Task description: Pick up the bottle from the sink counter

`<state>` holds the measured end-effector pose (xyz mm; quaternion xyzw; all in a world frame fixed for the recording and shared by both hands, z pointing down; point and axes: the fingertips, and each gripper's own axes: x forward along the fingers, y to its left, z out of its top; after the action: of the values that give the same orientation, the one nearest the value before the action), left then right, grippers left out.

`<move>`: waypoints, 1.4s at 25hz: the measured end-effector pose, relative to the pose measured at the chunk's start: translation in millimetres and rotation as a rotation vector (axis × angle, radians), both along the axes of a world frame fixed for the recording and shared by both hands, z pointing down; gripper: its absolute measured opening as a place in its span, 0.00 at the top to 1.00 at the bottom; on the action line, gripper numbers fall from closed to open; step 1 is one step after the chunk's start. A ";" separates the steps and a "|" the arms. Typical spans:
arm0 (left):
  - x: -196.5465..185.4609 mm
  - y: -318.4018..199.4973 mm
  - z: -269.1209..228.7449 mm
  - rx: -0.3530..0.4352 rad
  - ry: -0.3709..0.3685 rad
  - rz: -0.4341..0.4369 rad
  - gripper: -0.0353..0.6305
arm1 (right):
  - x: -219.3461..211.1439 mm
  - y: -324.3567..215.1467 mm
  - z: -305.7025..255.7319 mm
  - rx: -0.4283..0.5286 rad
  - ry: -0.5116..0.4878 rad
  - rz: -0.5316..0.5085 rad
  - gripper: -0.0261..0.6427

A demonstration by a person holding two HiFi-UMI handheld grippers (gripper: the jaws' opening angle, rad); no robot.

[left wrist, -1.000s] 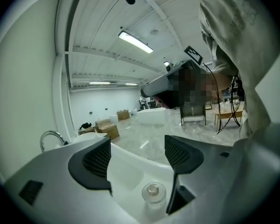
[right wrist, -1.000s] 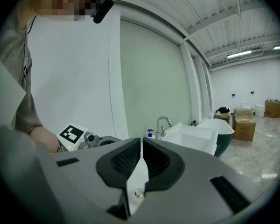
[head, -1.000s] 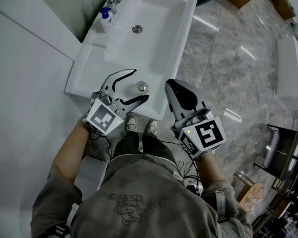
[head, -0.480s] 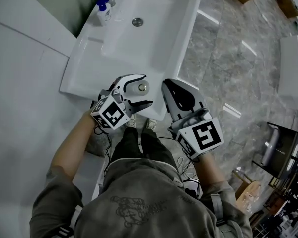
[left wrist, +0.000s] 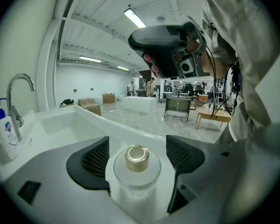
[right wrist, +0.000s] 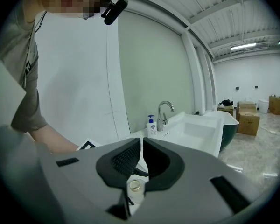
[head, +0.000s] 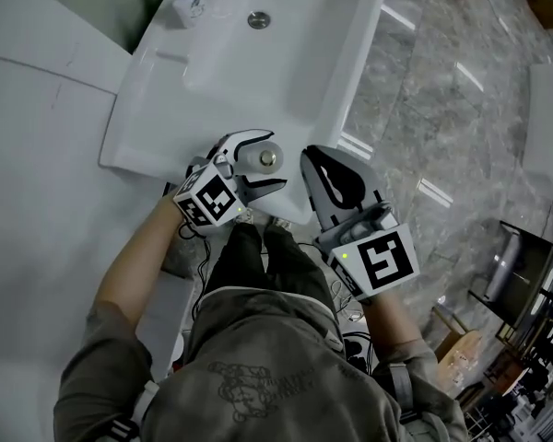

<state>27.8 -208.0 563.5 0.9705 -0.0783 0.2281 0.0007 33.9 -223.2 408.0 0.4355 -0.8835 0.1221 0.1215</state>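
Bottle (left wrist: 137,178) stands between my left gripper's (head: 273,162) jaws, which have just been opening and gape wide off it, at the sink counter's (head: 147,145) front edge. My right gripper (right wrist: 141,143) hangs clenched and empty beside that edge. The reach looks done; next comes a level squeeze on the clear body.

the left gripper (left wrist: 136,143) has its jaws spread wide, having just opened a little further. a clear round bottle (left wrist: 136,178) with a gold cap (left wrist: 137,158) stands between the ribbed pads (left wrist: 95,157). they seem just clear of the glass, though the gap is hard to judge. beyond lies the white sink (left wrist: 67,120), with a faucet (left wrist: 18,97) and a blue-topped soap dispenser (left wrist: 4,134) at left. the right gripper (left wrist: 165,48) hangs above.
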 end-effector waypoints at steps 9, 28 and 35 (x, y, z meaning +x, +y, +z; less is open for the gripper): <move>6.8 -0.2 30.1 -0.073 -0.009 0.047 0.41 | 2.4 -8.3 32.8 -0.012 -0.008 -0.009 0.91; 17.2 13.1 57.6 -0.029 -0.086 0.335 0.42 | 6.5 -15.8 71.5 -0.009 -0.040 -0.039 0.91; 17.2 15.6 55.2 -0.012 -0.091 0.399 0.42 | -9.0 -10.5 76.4 -0.006 -0.080 -0.149 0.90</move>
<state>45.0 -192.4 618.7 0.9554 0.1168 0.2679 -0.0424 24.9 -233.8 484.4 0.3630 -0.9173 0.1327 0.0962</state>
